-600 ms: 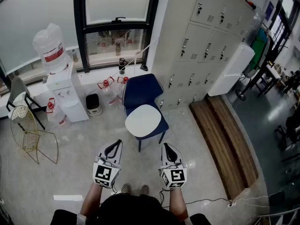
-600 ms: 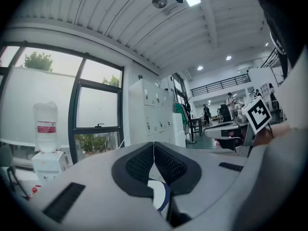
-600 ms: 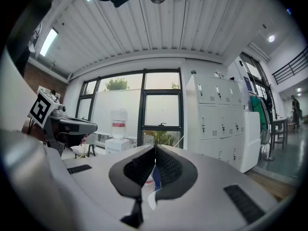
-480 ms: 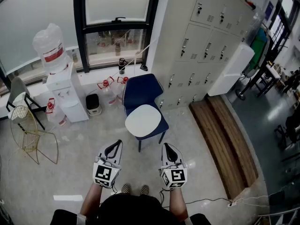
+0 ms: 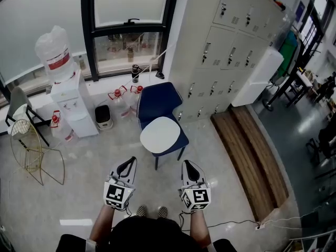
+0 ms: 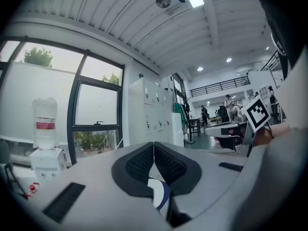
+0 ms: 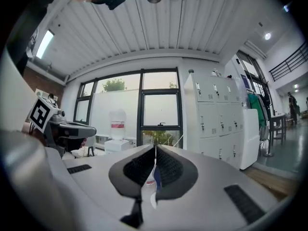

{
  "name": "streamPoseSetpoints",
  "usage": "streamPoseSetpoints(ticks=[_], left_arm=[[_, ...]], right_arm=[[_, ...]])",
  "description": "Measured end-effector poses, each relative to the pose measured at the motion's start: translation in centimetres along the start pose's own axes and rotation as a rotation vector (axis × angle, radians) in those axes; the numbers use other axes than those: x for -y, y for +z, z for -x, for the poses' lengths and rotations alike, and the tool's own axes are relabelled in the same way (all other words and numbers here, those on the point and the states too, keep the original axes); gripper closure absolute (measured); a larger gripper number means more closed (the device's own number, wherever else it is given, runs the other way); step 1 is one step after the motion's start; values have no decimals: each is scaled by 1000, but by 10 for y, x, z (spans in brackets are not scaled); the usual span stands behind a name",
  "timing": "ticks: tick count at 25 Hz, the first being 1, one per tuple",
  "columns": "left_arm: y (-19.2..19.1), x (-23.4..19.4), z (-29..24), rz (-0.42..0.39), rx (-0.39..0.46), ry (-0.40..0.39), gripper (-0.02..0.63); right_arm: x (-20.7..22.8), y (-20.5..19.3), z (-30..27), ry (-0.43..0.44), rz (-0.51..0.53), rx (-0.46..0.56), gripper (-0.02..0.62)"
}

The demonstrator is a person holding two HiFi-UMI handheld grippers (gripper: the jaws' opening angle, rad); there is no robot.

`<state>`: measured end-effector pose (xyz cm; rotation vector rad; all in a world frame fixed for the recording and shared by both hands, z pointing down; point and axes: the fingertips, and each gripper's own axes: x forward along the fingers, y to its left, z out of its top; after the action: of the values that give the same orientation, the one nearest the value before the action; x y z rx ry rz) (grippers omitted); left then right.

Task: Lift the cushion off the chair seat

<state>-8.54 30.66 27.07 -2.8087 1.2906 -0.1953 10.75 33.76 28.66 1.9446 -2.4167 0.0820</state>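
The white, smooth, rounded-square cushion [image 5: 160,135] lies flat on the seat of the dark blue upholstered chair [image 5: 158,101], covering most of it, with a rim of blue showing at its right and front edges. The chair's slim dark legs stand on a pale, glossy speckled floor [image 5: 79,193], its backrest towards the dark-framed window [image 5: 128,20]. Bare floor lies open between the chair's front edge and the two grippers. The left gripper [image 5: 127,163] and the right gripper [image 5: 189,165] are held level, side by side and well apart from the cushion. Each has its ribbed black pads pressed together with nothing between them. To the chair's right, a bank of grey metal lockers [image 5: 231,46] stands close, and a strip of brown wooden planking [image 5: 252,156] runs along the floor beyond. To the left there is more room: a small bin [image 5: 103,116], then a white water dispenser [image 5: 71,101] topped by a clear bottle, and a gold wire-frame chair [image 5: 31,148] near the edge
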Motion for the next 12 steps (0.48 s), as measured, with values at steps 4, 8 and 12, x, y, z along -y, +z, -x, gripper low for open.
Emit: streamPoseSetpoints(ticks=[4, 8, 12], left_arm=[[-3, -12, 2, 5, -2, 0, 588], [-5, -25, 5, 6, 6, -7, 588], [-12, -38, 11, -3, 1, -12, 588]], right_arm=[[-8, 0, -8, -7, 7, -5, 566], [-20, -1, -15, -12, 4, -2, 566], [-37, -7, -27, -14, 3, -12, 566]])
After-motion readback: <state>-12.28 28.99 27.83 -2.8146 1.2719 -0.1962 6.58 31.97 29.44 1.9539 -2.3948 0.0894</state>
